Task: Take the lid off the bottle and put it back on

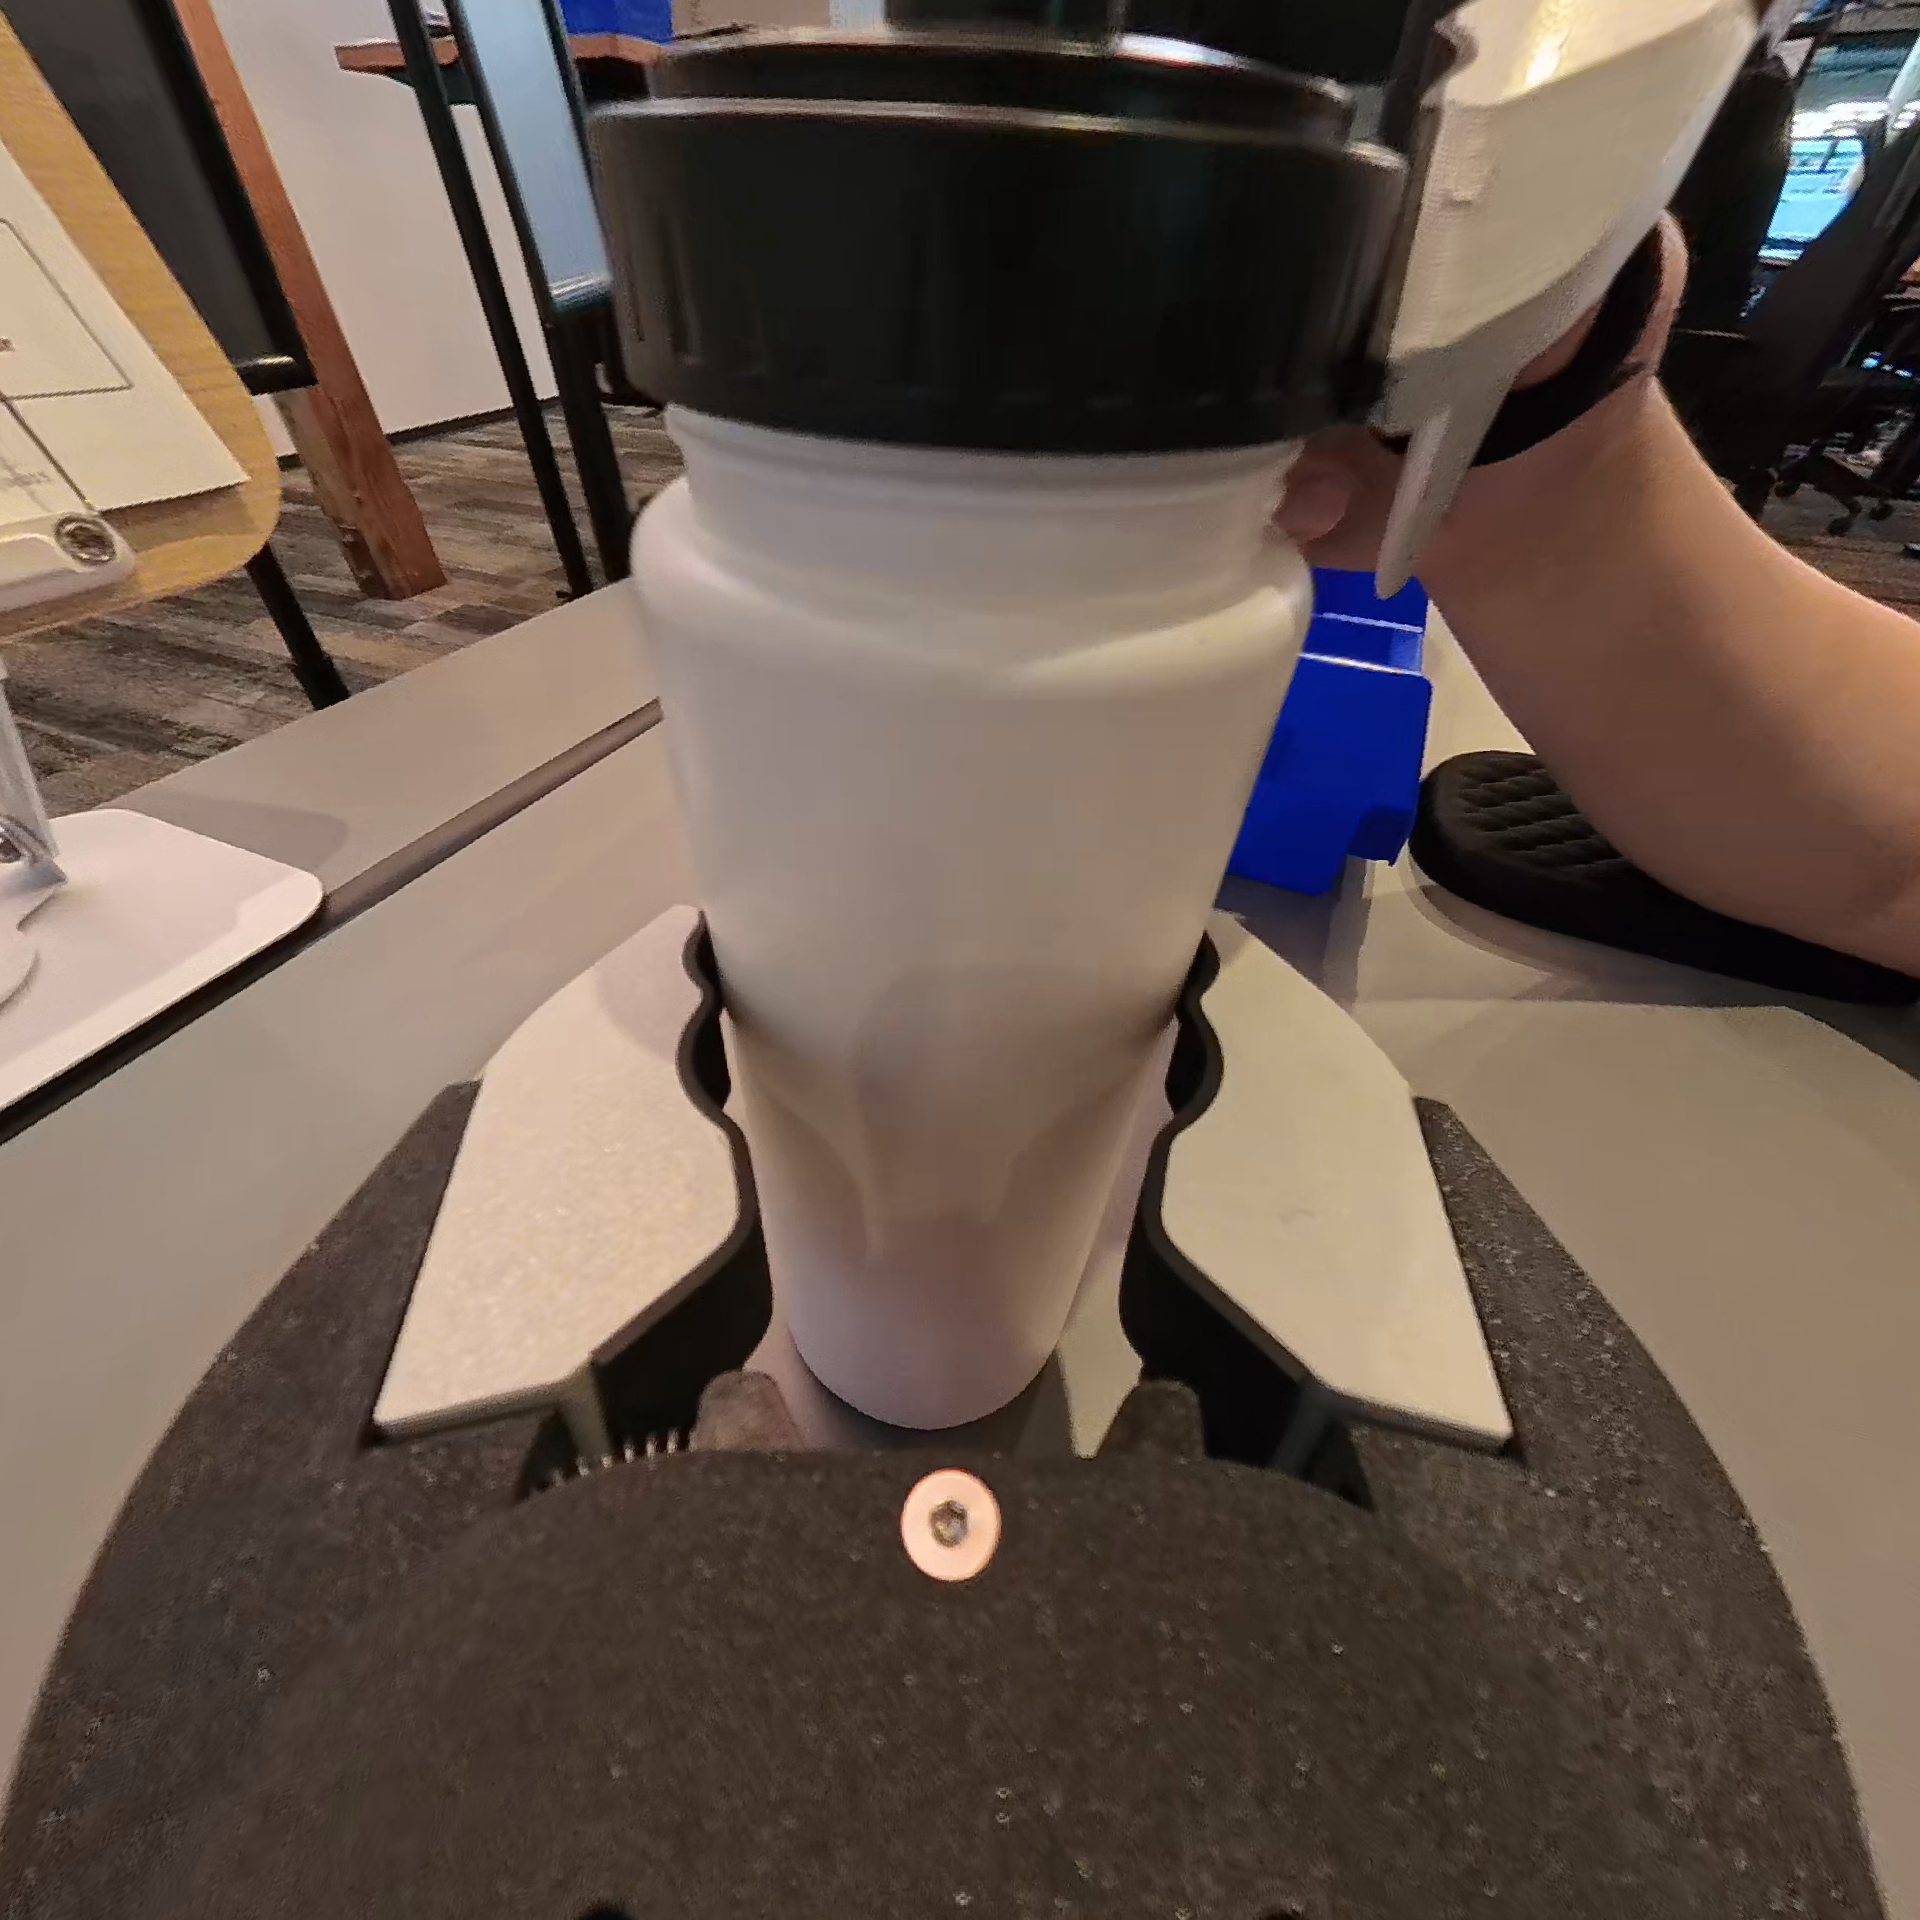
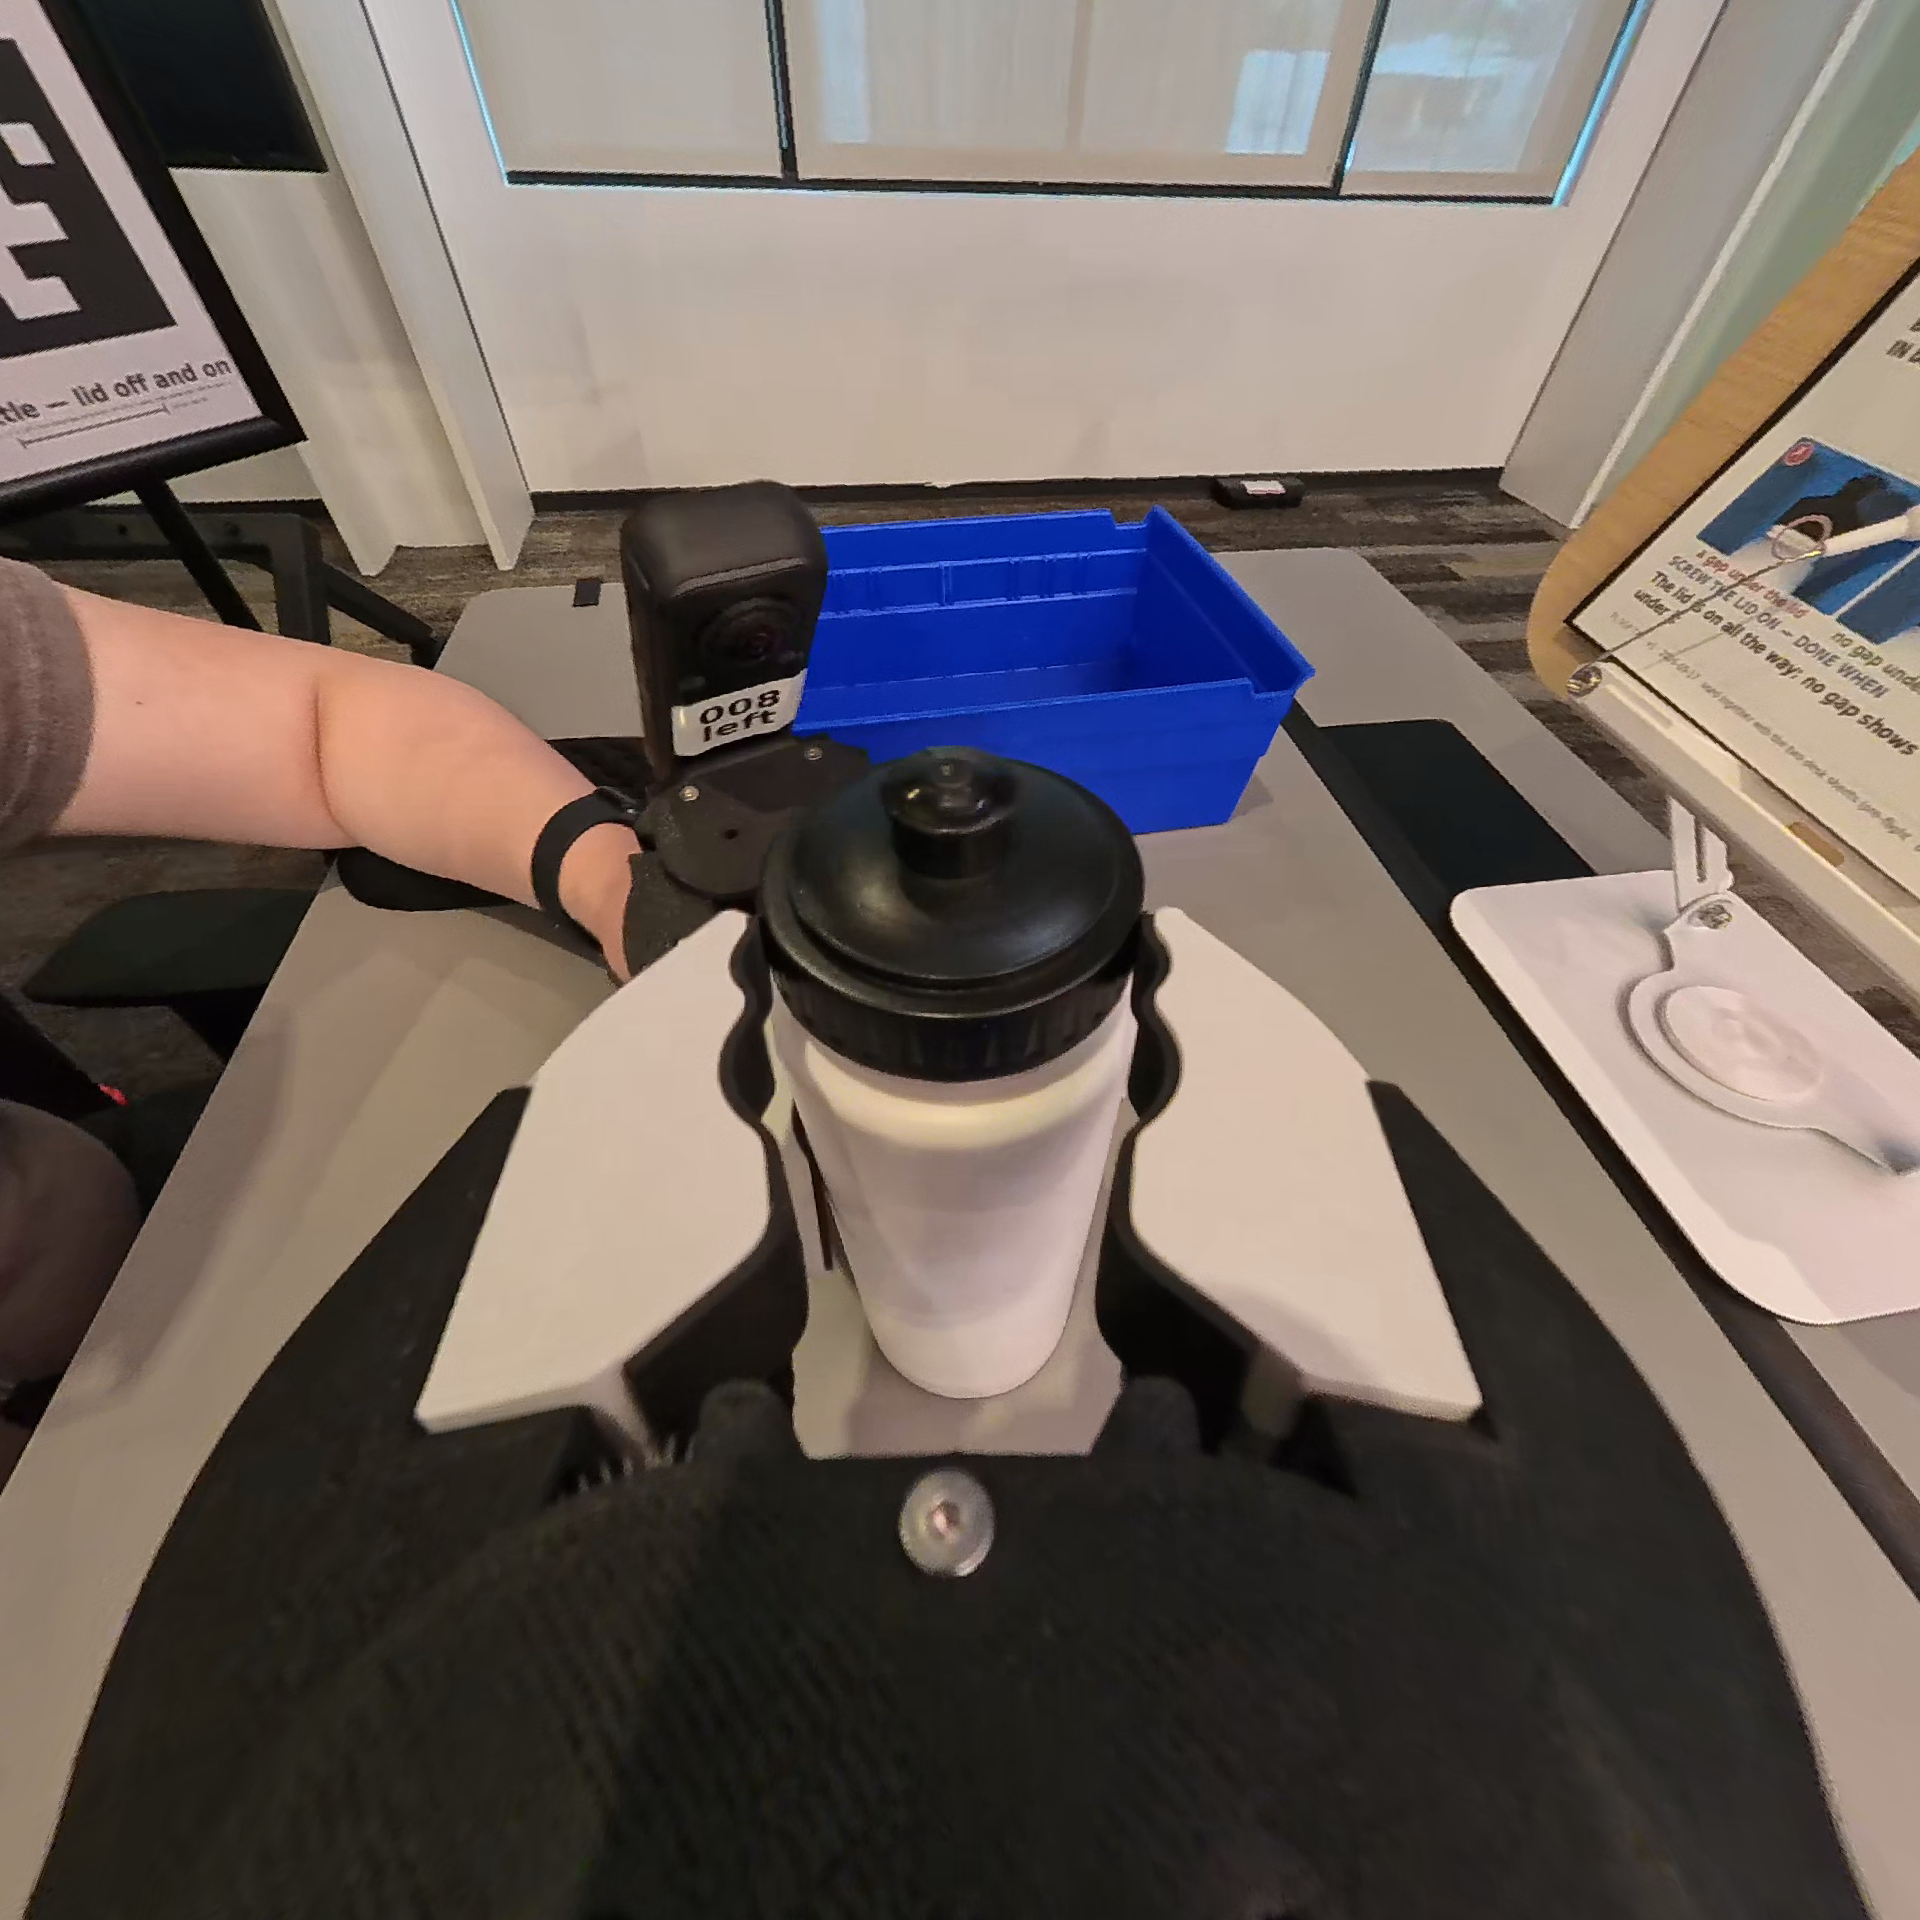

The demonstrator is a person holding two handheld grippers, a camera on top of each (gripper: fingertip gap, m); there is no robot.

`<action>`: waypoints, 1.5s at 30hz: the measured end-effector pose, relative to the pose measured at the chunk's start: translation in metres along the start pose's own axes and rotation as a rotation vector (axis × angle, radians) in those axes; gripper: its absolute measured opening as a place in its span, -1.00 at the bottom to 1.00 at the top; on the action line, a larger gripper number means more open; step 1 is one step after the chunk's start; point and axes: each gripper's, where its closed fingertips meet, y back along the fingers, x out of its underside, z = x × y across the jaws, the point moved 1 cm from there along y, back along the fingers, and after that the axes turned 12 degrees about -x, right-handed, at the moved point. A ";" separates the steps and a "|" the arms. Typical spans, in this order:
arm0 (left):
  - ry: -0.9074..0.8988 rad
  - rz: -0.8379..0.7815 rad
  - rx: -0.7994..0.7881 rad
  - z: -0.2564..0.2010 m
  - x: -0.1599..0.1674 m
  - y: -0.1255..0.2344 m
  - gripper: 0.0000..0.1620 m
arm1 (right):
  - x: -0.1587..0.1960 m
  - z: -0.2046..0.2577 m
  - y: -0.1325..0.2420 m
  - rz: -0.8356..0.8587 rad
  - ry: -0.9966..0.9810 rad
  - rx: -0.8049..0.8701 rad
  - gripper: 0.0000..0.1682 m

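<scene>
A white bottle [image 1: 966,831] is held upright on the grey desk [image 2: 1382,831] by the left tongs [image 1: 951,1049], closed on its body, while its black lid [image 2: 951,914] — seated on the neck — is gripped by the right tongs [image 2: 951,997]; a blue bin [image 2: 1039,665] is seen behind.

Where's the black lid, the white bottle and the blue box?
Round black plastic lid [image 2: 945,914]: right wrist view, on its domed top.
White plastic bottle [image 1: 966,831]: left wrist view, middle of its body.
Blue plastic box [image 2: 1039,717]: right wrist view, on its front wall.
</scene>
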 end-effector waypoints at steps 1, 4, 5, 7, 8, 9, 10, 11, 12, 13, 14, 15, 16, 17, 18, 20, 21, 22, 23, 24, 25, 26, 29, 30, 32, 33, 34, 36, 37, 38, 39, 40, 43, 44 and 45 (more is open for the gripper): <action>-0.005 -0.001 0.022 -0.002 0.000 0.000 0.04 | 0.000 0.002 0.001 0.004 0.009 -0.015 -0.18; -0.008 -0.003 0.118 -0.011 0.000 0.003 0.04 | 0.001 0.010 0.003 0.023 0.027 -0.067 -0.18; -0.010 -0.001 0.143 -0.014 0.001 0.004 0.04 | 0.002 0.012 0.003 0.026 0.039 -0.087 -0.18; -0.019 0.004 0.194 -0.020 0.001 0.006 0.04 | 0.002 0.018 0.005 0.022 0.050 -0.130 -0.18; -0.020 0.006 0.219 -0.024 0.001 0.007 0.04 | 0.003 0.021 0.005 0.018 0.044 -0.158 -0.18; -0.024 0.008 0.255 -0.028 0.001 0.009 0.04 | 0.003 0.025 0.006 0.016 0.038 -0.190 -0.18; -0.027 0.009 0.288 -0.033 0.002 0.011 0.04 | 0.003 0.028 0.007 0.015 0.037 -0.215 -0.18; -0.027 0.010 0.310 -0.036 0.002 0.012 0.04 | 0.004 0.031 0.007 0.015 0.039 -0.233 -0.18; -0.029 0.010 0.328 -0.038 0.002 0.014 0.04 | 0.004 0.033 0.007 0.016 0.044 -0.249 -0.18; -0.032 0.010 0.344 -0.041 0.002 0.015 0.04 | 0.004 0.035 0.008 0.017 0.049 -0.257 -0.18; -0.034 0.011 0.345 -0.041 0.002 0.015 0.04 | 0.004 0.035 0.008 0.019 0.051 -0.252 -0.18; -0.027 0.015 0.329 -0.040 0.002 0.014 0.04 | 0.004 0.033 0.008 0.022 0.052 -0.236 -0.18; -0.020 0.018 0.312 -0.038 0.002 0.013 0.04 | 0.004 0.031 0.008 0.027 0.058 -0.217 -0.18; -0.018 0.018 0.288 -0.036 0.002 0.011 0.04 | 0.005 0.028 0.008 0.035 0.063 -0.192 -0.18; -0.012 0.021 0.249 -0.032 0.002 0.009 0.04 | 0.005 0.024 0.007 0.041 0.058 -0.163 -0.18; -0.009 0.028 0.188 -0.026 0.002 0.007 0.04 | 0.005 0.018 0.006 0.039 0.039 -0.123 -0.18; -0.003 0.032 0.155 -0.022 0.001 0.006 0.04 | 0.004 0.015 0.005 0.036 0.030 -0.101 -0.18; 0.004 0.035 0.125 -0.019 0.001 0.005 0.04 | 0.004 0.013 0.004 0.034 0.020 -0.084 -0.18; 0.007 0.039 0.106 -0.017 0.001 0.005 0.04 | 0.004 0.011 0.003 0.033 0.014 -0.072 -0.18; 0.004 0.046 0.084 -0.014 0.002 0.005 0.04 | 0.004 0.010 0.003 0.033 0.011 -0.059 -0.18; 0.003 0.050 0.060 -0.012 0.002 0.004 0.04 | 0.003 0.008 0.002 0.031 0.006 -0.046 -0.18; 0.004 0.051 0.038 -0.010 0.002 0.004 0.04 | 0.003 0.007 0.001 0.028 0.002 -0.032 -0.18; 0.014 0.050 -0.018 -0.003 0.002 0.003 0.04 | 0.002 0.000 -0.002 0.002 -0.007 0.013 -0.18; 0.025 0.047 -0.037 0.000 0.002 0.004 0.04 | 0.002 -0.002 -0.004 -0.010 -0.016 0.029 -0.18; 0.034 0.048 -0.072 0.006 0.002 0.004 0.04 | 0.001 -0.006 -0.006 -0.032 -0.021 0.063 -0.18; 0.037 0.049 -0.094 0.008 0.002 0.004 0.04 | 0.000 -0.008 -0.008 -0.040 -0.019 0.083 -0.18; 0.036 0.049 -0.110 0.011 0.002 0.004 0.04 | 0.000 -0.009 -0.009 -0.043 -0.013 0.101 -0.18; 0.030 0.049 -0.142 0.015 0.002 0.005 0.04 | -0.001 -0.010 -0.012 -0.049 -0.007 0.136 -0.18; 0.030 0.050 -0.158 0.017 0.002 0.005 0.04 | -0.002 -0.012 -0.013 -0.056 -0.005 0.154 -0.18; 0.031 0.049 -0.172 0.019 0.002 0.006 0.04 | -0.002 -0.013 -0.014 -0.065 -0.005 0.172 -0.18; 0.034 0.050 -0.189 0.021 0.002 0.006 0.04 | -0.002 -0.014 -0.015 -0.076 -0.006 0.191 -0.18; 0.039 0.051 -0.205 0.023 0.002 0.006 0.04 | -0.003 -0.015 -0.016 -0.087 -0.007 0.212 -0.18; 0.045 0.055 -0.247 0.027 0.003 0.007 0.04 | -0.004 -0.018 -0.018 -0.108 -0.007 0.273 -0.18; 0.046 0.054 -0.259 0.029 0.003 0.008 0.04 | -0.004 -0.018 -0.019 -0.115 -0.010 0.295 -0.18; 0.049 0.057 -0.269 0.030 0.003 0.008 0.04 | -0.004 -0.019 -0.020 -0.123 -0.014 0.320 -0.18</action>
